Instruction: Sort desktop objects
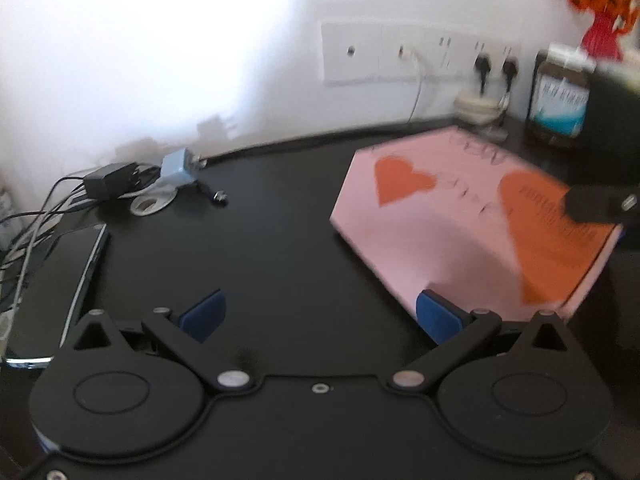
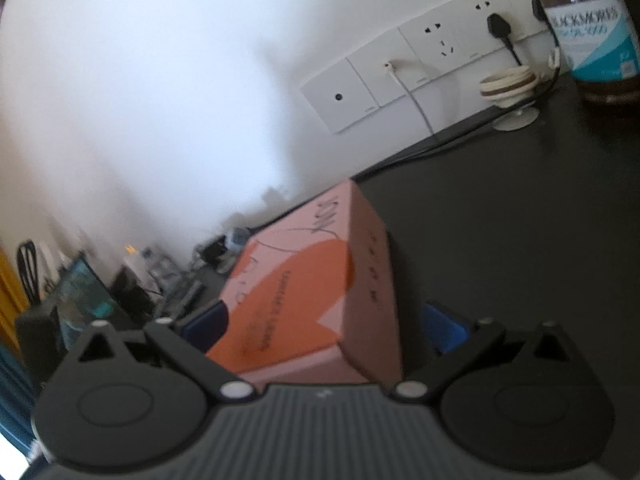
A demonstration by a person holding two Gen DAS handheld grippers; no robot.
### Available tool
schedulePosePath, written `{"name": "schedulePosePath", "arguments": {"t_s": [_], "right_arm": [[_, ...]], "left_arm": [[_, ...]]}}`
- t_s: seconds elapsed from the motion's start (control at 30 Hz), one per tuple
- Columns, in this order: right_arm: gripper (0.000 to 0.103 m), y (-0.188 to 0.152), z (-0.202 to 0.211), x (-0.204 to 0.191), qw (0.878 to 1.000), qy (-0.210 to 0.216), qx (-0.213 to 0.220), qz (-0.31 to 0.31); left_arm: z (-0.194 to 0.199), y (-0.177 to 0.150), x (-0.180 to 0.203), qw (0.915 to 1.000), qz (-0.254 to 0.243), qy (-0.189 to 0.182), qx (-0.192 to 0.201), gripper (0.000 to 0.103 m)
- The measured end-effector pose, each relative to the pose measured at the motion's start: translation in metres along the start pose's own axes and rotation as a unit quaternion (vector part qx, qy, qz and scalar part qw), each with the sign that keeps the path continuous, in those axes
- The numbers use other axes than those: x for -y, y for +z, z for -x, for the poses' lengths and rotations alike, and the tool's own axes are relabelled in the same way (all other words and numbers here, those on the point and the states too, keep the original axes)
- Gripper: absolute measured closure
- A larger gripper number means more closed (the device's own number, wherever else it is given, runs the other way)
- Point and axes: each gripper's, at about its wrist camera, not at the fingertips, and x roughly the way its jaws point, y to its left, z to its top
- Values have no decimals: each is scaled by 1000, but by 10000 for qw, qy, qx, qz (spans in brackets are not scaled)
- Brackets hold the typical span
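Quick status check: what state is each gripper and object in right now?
Left gripper: open, empty.
Right gripper: open, straddling the box corner.
Pink cardboard box with orange hearts: closed, flat on the black desk.
Brown supplement bottle: upright.
Black smartphone: screen dark.

A brown bottle (image 2: 590,36) at the back right of the dark bench (image 2: 500,220) carries a white and teal label with the brand "BLACKMORES" in dark capitals, its first letters smeared; the smaller line beneath is too blurred to read. The pink box (image 2: 320,292) with orange hearts has dark script on its lid and small print across one heart, all illegible. In the left wrist view, the same bottle label is unreadable.
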Motion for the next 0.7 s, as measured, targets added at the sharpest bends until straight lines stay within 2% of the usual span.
{"name": "schedulePosePath", "arguments": {"t_s": [0.2, 0.37, 0.5, 0.7], "right_arm": [[1, -2, -3, 1, 9996, 255, -41, -106], [1, -4, -3, 4, 9992, 343, -59, -198], [1, -5, -4, 4, 9992, 365, -81, -164], [1, -6, -4, 5, 9991, 382, -80, -161]], "left_arm": [[13, 3, -9, 9947, 545, -819, 308, 0], [15, 5, -18, 9816, 1038, -1579, 289, 0], [5, 4, -11, 9832, 1006, -1523, 57, 0], [2, 1, -10, 9791, 1116, -1697, -30, 0]]}}
